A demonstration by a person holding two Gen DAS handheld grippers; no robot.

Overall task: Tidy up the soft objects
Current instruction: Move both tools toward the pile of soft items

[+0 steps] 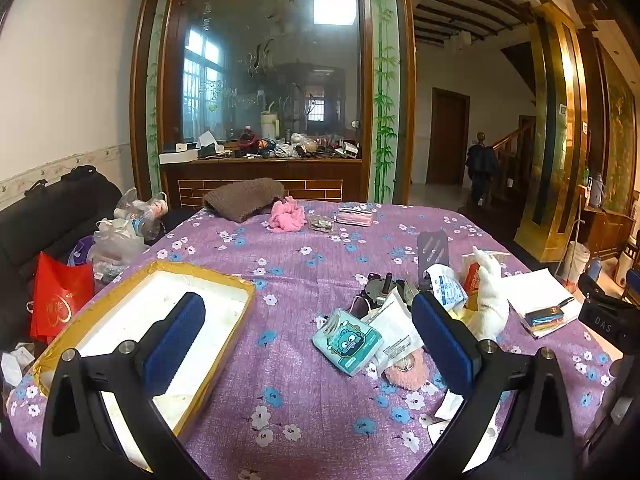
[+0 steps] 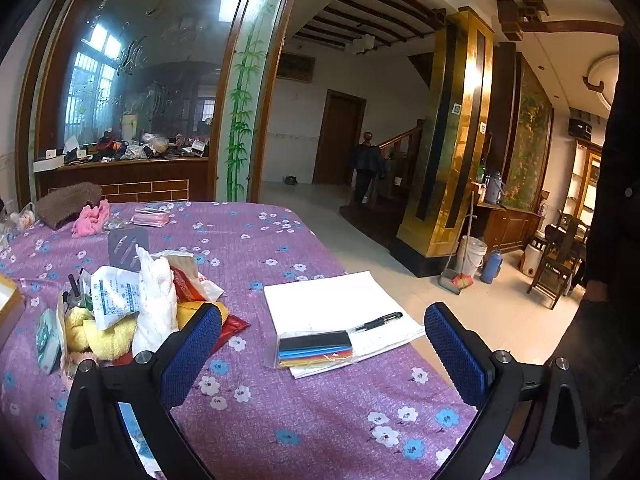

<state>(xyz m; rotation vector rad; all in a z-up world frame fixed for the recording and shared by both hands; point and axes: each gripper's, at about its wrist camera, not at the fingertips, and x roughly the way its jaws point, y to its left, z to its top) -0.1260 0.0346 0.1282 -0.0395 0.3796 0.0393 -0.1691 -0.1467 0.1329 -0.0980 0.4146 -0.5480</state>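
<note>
A heap of soft things lies on the purple flowered table: a white cloth (image 1: 490,300) (image 2: 156,300), a yellow towel (image 2: 100,334), a teal tissue pack (image 1: 346,340) and a pink pad (image 1: 406,372). At the far edge lie a brown towel (image 1: 242,198) (image 2: 66,202) and a pink cloth (image 1: 286,218) (image 2: 90,220). A shallow white box with yellow rim (image 1: 160,312) sits at the left. My left gripper (image 1: 308,332) is open above the table, between box and heap. My right gripper (image 2: 324,344) is open above paper, right of the heap.
White paper (image 2: 332,300) with a pen (image 2: 378,322) and a pack of coloured sheets (image 2: 316,350) lies near the table's right edge. A black spatula (image 1: 432,252), a pink mask pack (image 1: 354,216) and plastic bags (image 1: 116,240) are around. Floor drops off beyond the right edge.
</note>
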